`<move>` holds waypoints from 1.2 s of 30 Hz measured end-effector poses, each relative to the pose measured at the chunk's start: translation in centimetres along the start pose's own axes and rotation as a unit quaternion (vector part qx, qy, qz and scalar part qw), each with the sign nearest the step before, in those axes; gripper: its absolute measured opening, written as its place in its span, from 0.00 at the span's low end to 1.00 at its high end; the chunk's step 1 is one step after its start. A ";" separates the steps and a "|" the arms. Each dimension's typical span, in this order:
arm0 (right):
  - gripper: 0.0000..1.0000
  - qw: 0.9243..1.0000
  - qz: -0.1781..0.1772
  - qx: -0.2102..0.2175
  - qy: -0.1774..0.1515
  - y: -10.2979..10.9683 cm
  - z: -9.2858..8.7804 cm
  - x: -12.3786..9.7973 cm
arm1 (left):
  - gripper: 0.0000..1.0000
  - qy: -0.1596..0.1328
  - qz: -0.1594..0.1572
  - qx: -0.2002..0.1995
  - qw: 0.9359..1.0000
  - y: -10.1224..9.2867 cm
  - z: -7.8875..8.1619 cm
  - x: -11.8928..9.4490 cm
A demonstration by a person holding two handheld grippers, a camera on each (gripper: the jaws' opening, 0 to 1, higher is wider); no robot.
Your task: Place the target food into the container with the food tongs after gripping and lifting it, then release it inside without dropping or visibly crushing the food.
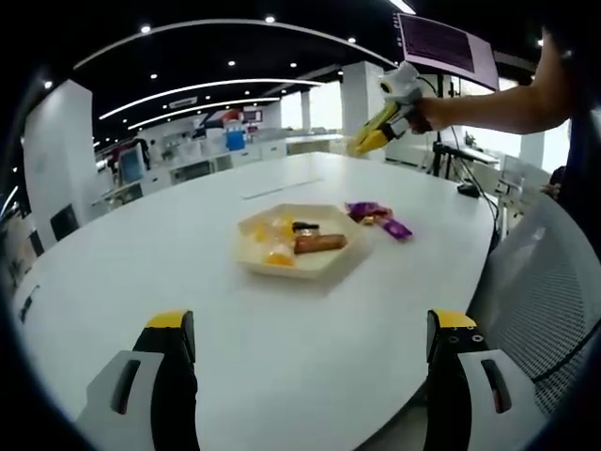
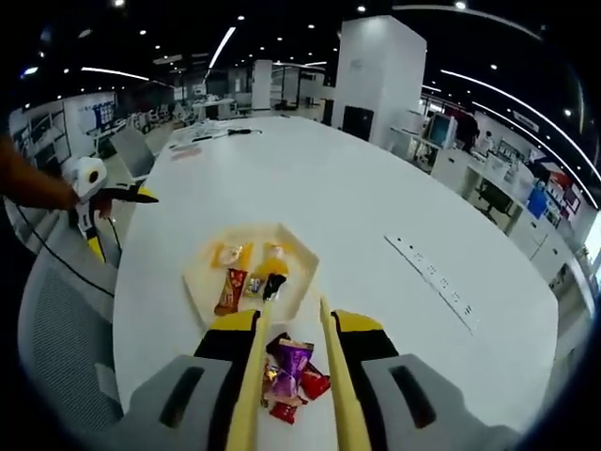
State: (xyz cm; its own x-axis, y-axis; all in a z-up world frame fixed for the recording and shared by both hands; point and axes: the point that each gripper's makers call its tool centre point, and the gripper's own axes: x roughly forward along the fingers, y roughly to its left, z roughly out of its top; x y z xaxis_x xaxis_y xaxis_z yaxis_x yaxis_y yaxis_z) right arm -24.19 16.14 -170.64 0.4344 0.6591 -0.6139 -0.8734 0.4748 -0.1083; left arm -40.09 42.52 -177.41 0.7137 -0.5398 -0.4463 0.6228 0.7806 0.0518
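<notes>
- Left gripper view: my left gripper (image 1: 305, 352) hangs over the near edge of the white table (image 1: 188, 235), jaws wide apart with nothing between them.
- Near the table's middle I see the hexagonal tray (image 1: 299, 246) with snacks in it.
- Purple candy wrappers (image 1: 378, 217) lie just beside the tray.
- Right gripper view: my right gripper (image 2: 293, 352) holds yellow tongs (image 2: 296, 376), tips spread around the candies (image 2: 291, 371).

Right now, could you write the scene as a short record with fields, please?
surface: white table
container: hexagonal tray holding several wrapped snacks
loose food: purple and red wrapped candies on the table beside the tray
right gripper: holds yellow food tongs, arms spread above the candies, nothing gripped
left gripper: open, low over the table, short of the tray
</notes>
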 end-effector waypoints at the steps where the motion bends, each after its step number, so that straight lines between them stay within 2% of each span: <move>1: 0.29 1.000 -0.001 0.001 0.000 0.0 -0.3 -0.2 | 1.00 0.001 0.000 0.001 1.000 0.0 0.0 0.0; 18: 0.29 0.999 -0.004 0.045 0.009 0.0 -3.9 -1.8 | 0.99 0.014 0.004 -0.001 1.000 0.0 -0.5 0.0; 20: 0.29 0.998 0.001 0.058 0.010 0.2 -4.3 -1.7 | 0.99 0.019 0.008 -0.003 1.000 0.3 -0.8 0.0; 22: 0.29 0.999 0.000 0.048 0.018 0.4 -4.8 -1.5 | 0.99 0.020 0.006 -0.003 1.000 0.3 -0.8 0.1; 25: 0.29 0.998 0.002 0.054 0.022 0.4 -5.2 -1.1 | 0.99 0.018 0.003 0.004 1.000 0.0 -0.7 0.0; 31: 0.29 0.998 0.002 0.064 0.026 1.0 -6.1 0.5 | 0.99 0.009 0.004 0.004 1.000 0.1 -0.3 0.0; 36: 0.29 0.997 -0.005 0.076 0.025 0.6 -7.0 2.1 | 0.99 0.009 0.004 0.005 1.000 0.1 -0.3 0.0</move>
State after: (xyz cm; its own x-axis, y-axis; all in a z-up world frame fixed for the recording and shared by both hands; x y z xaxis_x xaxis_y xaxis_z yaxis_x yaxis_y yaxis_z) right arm -25.38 13.70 -177.45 0.4287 0.6251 -0.6522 -0.8233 0.5675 0.0027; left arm -40.15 42.71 -177.67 0.7135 -0.5272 -0.4615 0.6197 0.7822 0.0645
